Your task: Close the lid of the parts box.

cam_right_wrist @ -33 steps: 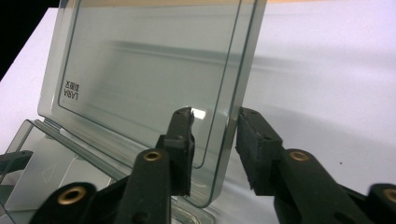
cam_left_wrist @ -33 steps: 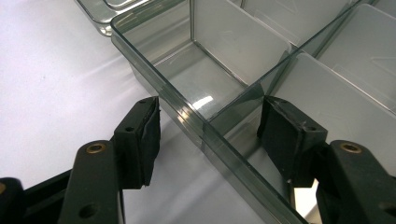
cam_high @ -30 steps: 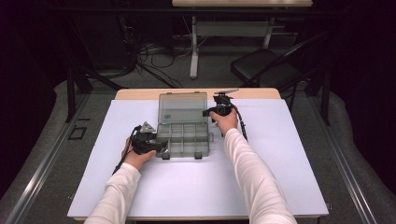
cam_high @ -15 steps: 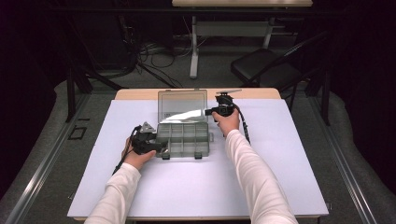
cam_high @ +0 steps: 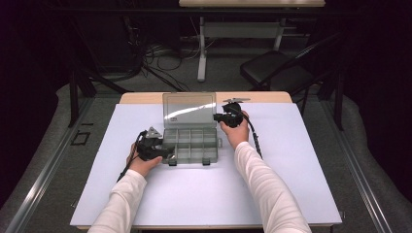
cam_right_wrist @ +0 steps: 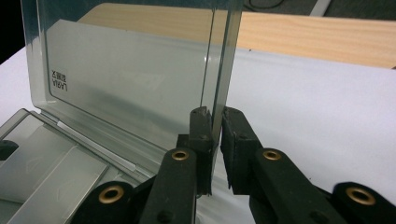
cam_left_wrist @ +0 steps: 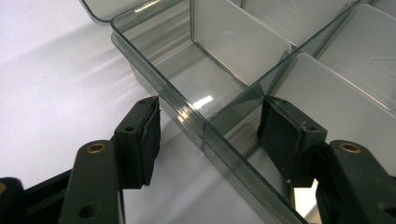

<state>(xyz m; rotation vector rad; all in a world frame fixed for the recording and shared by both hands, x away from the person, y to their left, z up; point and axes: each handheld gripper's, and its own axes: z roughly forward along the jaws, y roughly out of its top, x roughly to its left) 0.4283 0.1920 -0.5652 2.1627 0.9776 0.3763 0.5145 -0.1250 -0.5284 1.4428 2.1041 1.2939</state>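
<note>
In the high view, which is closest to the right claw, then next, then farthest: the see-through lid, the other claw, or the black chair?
1. Lid: pinched by the right claw at its side edge.
2. Left claw: at the box's front-left corner.
3. Black chair: on the floor behind the table.

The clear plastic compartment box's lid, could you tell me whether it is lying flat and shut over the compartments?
No, the clear plastic lid stands raised, its side edge pinched by the right hand-held gripper, with the box's compartments uncovered.

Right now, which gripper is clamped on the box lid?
The right gripper, pinching the upright lid's side edge; the left gripper straddles the tray wall, not pressing.
</note>
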